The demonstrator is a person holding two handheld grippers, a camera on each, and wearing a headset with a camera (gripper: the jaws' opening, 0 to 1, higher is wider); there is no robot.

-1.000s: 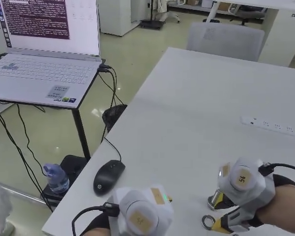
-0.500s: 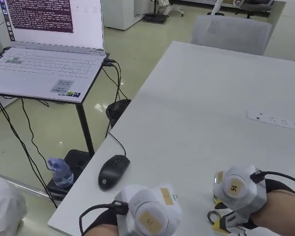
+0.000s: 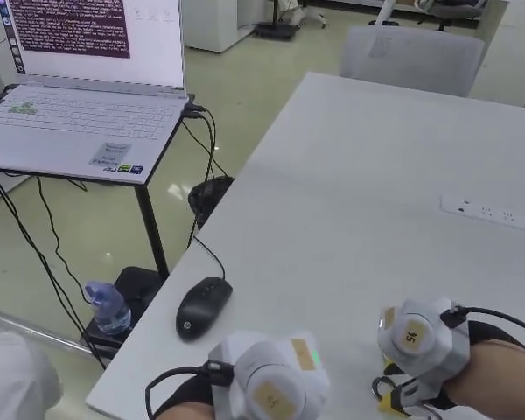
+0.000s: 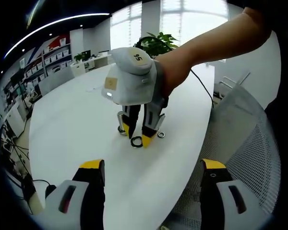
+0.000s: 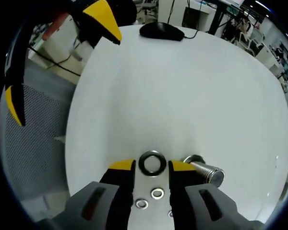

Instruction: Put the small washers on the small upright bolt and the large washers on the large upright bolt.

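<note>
Right gripper (image 5: pixel 151 165): down low over the white table (image 3: pixel 376 175) near its front edge. Its jaws are parted and straddle the large washer, with a sliver of gap showing on each side.
Large washer (image 5: pixel 151 154): lying flat on the table, hole facing up, squarely between the two yellow tips.
Upright bolt (image 5: pixel 207 171): just beside one jaw. It stands on its head with the threaded shank pointing straight up, so the long axis is vertical.
Small washers (image 5: pixel 157 193): two lie flat, close together under the gripper body, near the large washer and apart from the bolt.
Left gripper (image 4: pixel 151 165): held off the table and aimed at the right gripper, jaws spread wide with nothing between them.
Mouse (image 3: pixel 201 306): at the table's left edge, well apart from the washers.
</note>
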